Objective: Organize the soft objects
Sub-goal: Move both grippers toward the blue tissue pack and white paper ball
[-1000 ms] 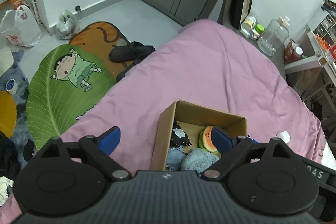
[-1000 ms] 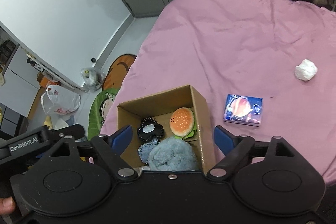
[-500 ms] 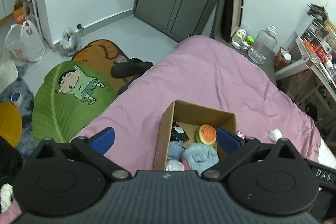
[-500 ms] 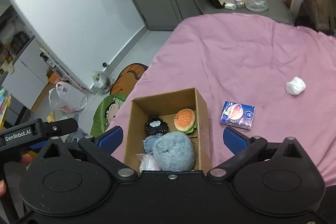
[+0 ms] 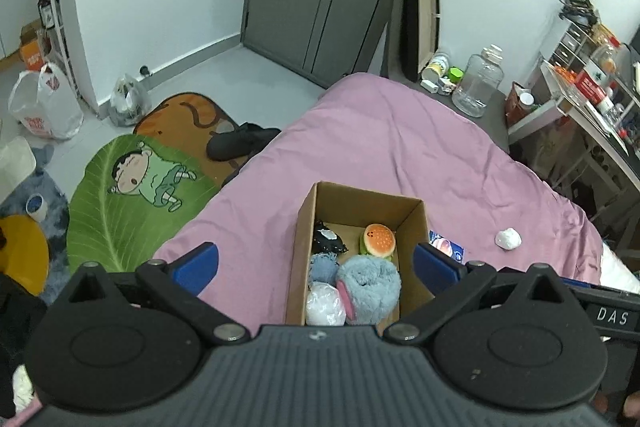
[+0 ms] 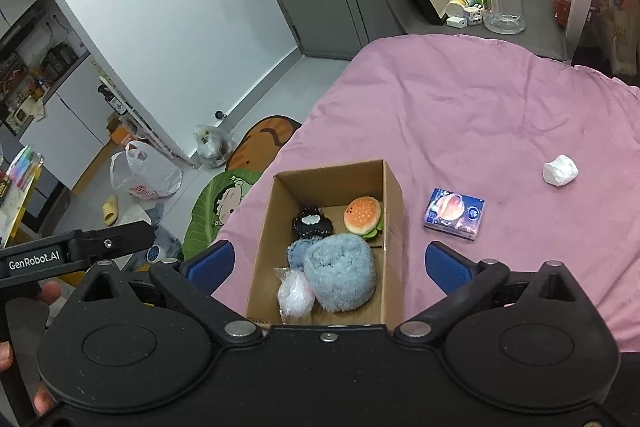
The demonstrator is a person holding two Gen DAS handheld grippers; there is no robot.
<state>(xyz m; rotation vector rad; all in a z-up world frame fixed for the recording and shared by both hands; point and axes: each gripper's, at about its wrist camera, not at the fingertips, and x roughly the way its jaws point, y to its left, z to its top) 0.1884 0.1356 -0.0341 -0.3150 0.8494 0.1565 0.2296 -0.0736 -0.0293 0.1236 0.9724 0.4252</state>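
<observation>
Box (image 6: 394, 211) near bed (image 6: 480, 115) edge, both tools wide apart

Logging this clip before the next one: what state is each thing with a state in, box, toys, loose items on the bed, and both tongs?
cardboard box: open, upright on the bed
burger plush: in the box
big blue plush: in the box
small printed box: shut, flat on the bed
white wad: loose on the bed
left tongs: open, empty
right tongs: open, empty
</observation>
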